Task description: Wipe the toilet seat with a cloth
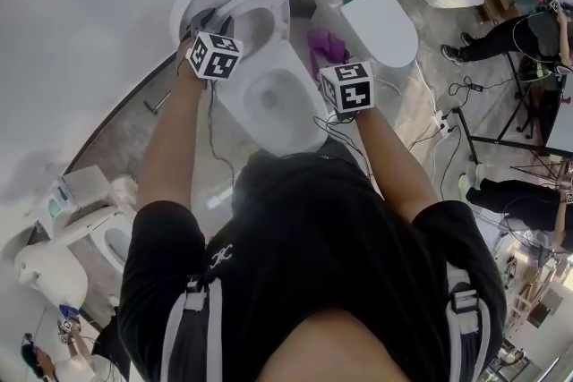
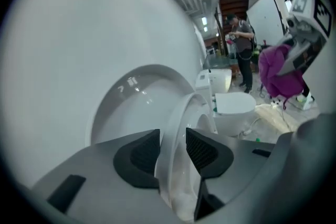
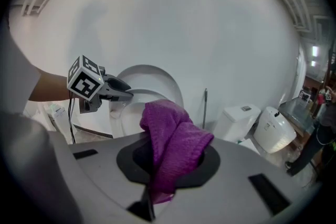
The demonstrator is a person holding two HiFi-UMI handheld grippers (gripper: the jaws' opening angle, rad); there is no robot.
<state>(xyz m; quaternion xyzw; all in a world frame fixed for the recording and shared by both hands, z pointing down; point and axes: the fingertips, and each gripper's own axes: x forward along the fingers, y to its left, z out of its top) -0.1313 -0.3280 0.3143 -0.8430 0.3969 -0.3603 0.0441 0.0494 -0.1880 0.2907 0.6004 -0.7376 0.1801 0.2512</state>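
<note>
The toilet seat (image 2: 182, 113) stands between fingers (image 2: 143, 157) of left gripper (image 2: 173, 140).

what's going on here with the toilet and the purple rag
A person stands over a toilet with a gripper in each hand. The left gripper reaches to the raised seat, its jaws apart with the seat's rim between them. The right gripper is shut on a purple cloth and holds it in the air beside the bowl, clear of the seat. No wiping is under way yet.
</note>
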